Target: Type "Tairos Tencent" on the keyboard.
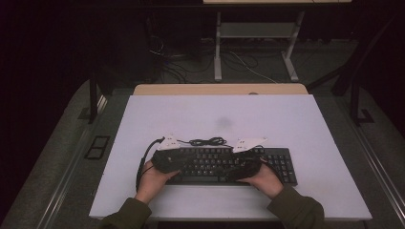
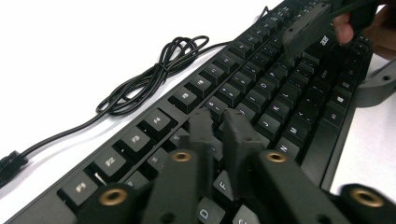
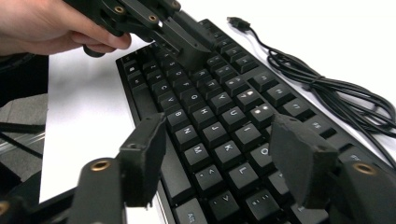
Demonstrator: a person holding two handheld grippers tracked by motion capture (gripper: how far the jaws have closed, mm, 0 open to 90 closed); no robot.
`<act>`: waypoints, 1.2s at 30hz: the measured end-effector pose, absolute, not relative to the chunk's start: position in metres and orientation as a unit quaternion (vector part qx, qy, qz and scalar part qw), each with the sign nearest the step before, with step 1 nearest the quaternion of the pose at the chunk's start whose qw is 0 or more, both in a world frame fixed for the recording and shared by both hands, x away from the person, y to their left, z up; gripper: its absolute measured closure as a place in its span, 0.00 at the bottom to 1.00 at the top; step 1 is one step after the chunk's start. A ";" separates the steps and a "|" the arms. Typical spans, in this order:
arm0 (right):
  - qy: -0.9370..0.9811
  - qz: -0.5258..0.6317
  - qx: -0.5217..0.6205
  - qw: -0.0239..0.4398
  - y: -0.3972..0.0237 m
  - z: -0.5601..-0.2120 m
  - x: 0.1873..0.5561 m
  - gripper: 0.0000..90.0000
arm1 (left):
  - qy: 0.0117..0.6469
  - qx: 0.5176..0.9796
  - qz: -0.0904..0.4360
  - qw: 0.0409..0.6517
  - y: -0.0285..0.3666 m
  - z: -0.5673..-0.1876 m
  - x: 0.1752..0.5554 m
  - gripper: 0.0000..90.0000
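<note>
A black keyboard (image 1: 277,162) lies on the white table top (image 1: 215,114), near the front edge. Its coiled black cable (image 1: 207,141) rests just behind it. My left gripper (image 1: 167,160) hovers over the keyboard's left half. In the left gripper view its jaws (image 2: 217,128) stand nearly together above the letter keys (image 2: 280,93), with nothing gripped between them. My right gripper (image 1: 246,167) is over the middle of the keyboard. In the right gripper view its jaws (image 3: 219,135) stand wide apart above the keys (image 3: 210,112), touching none. Farther up that view, the left gripper (image 3: 191,46) shows with its jaws together.
The cable (image 3: 327,88) ends in a loose plug (image 3: 238,22) on the table. Beyond the white top runs a wooden desk edge (image 1: 219,89), and behind it a dark floor with desk legs (image 1: 218,47) and wires.
</note>
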State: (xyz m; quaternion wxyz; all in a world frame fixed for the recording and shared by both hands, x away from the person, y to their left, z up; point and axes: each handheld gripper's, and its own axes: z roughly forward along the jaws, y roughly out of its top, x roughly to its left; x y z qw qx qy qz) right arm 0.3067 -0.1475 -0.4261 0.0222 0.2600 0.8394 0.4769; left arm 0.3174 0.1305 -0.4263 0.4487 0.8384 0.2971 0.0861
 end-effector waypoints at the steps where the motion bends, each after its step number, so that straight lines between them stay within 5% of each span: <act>1: 0.838 0.478 0.262 0.024 -0.149 -0.426 0.306 0.37 | 0.298 0.838 0.083 0.449 0.130 -0.427 0.318 0.95; 31: 0.823 0.495 0.276 0.038 -0.175 -0.422 0.304 0.30 | 0.299 0.854 0.069 0.421 0.120 -0.434 0.325 0.99; 36: 0.820 0.497 0.280 0.038 -0.179 -0.422 0.305 0.29 | 0.305 0.846 0.064 0.432 0.125 -0.433 0.323 0.90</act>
